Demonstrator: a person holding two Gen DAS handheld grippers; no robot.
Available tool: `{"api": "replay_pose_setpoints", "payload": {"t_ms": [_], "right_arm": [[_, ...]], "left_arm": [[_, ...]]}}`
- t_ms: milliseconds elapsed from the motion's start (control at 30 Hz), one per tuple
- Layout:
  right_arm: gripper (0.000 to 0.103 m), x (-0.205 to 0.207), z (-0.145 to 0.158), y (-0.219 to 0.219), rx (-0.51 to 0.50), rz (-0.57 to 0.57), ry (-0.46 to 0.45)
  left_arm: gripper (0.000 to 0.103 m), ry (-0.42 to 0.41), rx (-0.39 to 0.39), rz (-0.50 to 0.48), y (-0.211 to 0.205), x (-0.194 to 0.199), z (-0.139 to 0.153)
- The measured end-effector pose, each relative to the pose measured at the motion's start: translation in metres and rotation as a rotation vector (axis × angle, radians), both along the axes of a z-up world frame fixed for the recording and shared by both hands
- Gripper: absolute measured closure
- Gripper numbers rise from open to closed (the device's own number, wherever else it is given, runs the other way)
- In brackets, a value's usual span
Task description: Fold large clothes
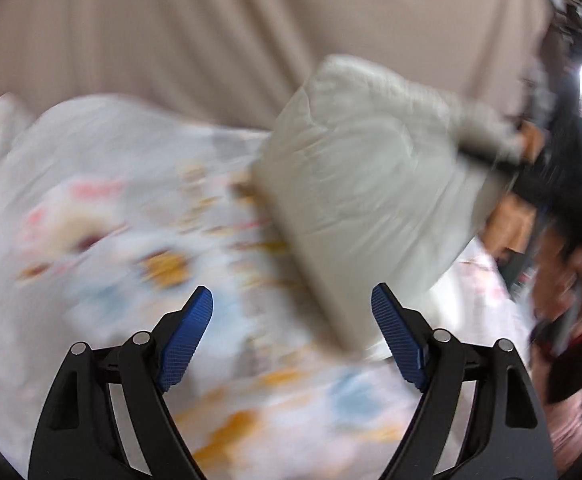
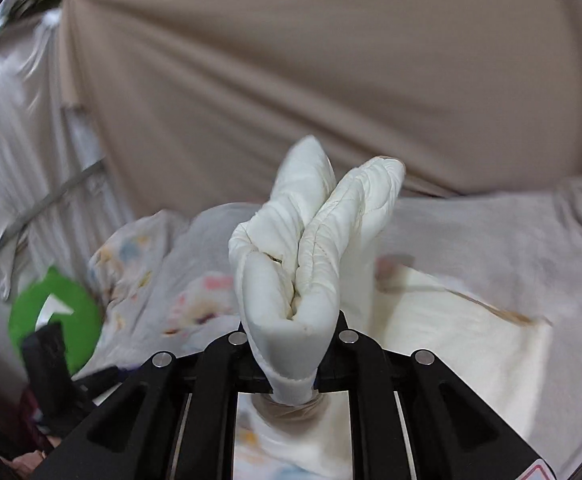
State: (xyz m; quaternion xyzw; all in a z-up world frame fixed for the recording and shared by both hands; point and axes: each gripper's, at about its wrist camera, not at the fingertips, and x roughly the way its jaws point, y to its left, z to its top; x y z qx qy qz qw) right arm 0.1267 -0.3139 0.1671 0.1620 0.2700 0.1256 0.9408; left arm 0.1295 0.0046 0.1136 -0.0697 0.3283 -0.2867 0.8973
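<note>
Landmark: the printed bedsheet [image 1: 103,216], white cotton with orange, blue and pink cartoon patches, spread over the work surface. The left gripper [image 1: 292,336] hovers above it with its blue ribbed pads [image 1: 189,336] spread wide and nothing between them. The task garment, a cream-white padded quilted jacket [image 1: 355,200], hangs partly lifted above the sheet's right portion in the left wrist view, which is heavily blurred. The right gripper [image 2: 293,344] is clamped on a thick bunched fold of that jacket, quilted layers doubled up and sticking out past the fingertips; the rest of the garment trails down onto the sheet to the right of the clamp. Behind the sheet hangs a beige draped fabric backdrop [image 2: 291,80]. A round green disc with a white arrow [image 2: 53,316] sits off the sheet's left edge in the right wrist view. Judgement: the fold is early to midway. One portion is gathered and raised, but no flat, squared stack shows on the sheet. Laying the lifted section over, bringing in the free gripper and flattening appear left to do.
</note>
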Motion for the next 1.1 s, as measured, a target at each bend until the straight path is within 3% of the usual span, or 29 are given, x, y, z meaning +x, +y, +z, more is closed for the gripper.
{"api": "replay_pose_setpoints", "payload": {"t_ms": [67,200,300,400,500,600,767,900,1000,1100], "right_arm": [[0.092,-0.027,-0.04,-0.051,0.048,-0.102,0.067],[0.092,-0.068,-0.12,-0.107,0.163,-0.204,0.175],[0.092,-0.09,-0.167,-0.128,0.249,-0.223,0.207],[0.09,-0.082,-0.19,-0.128,0.286,-0.207,0.254],[0.084,-0.076,-0.192,-0.128,0.295,-0.152,0.278],[0.074,-0.078,-0.173,-0.141,0.327,-0.1,0.261],[0.054,-0.078,-0.135,-0.182,0.427,-0.064,0.168],[0.054,-0.059,-0.132,-0.228,0.531,-0.126,0.128],[0.053,-0.032,-0.155,-0.245,0.551,-0.133,0.207],[0.054,0.001,-0.178,-0.235,0.563,-0.086,0.309]], "left_arm": [[0.022,-0.01,-0.017,-0.069,-0.032,0.007,0.009],[0.022,-0.049,0.012,-0.148,-0.1,0.008,0.012],[0.022,-0.02,0.049,-0.177,-0.142,0.018,0.0],[0.022,0.014,0.101,-0.187,-0.177,0.031,-0.022],[0.022,0.017,0.198,-0.149,-0.203,0.035,-0.049],[0.017,-0.056,0.277,-0.095,-0.211,0.035,-0.067],[0.016,0.004,0.214,-0.08,-0.197,0.049,-0.065],[0.015,0.099,0.101,-0.11,-0.166,0.06,-0.052],[0.011,0.141,0.064,-0.109,-0.146,0.073,-0.047],[0.005,0.177,0.045,-0.111,-0.138,0.091,-0.057]]}}
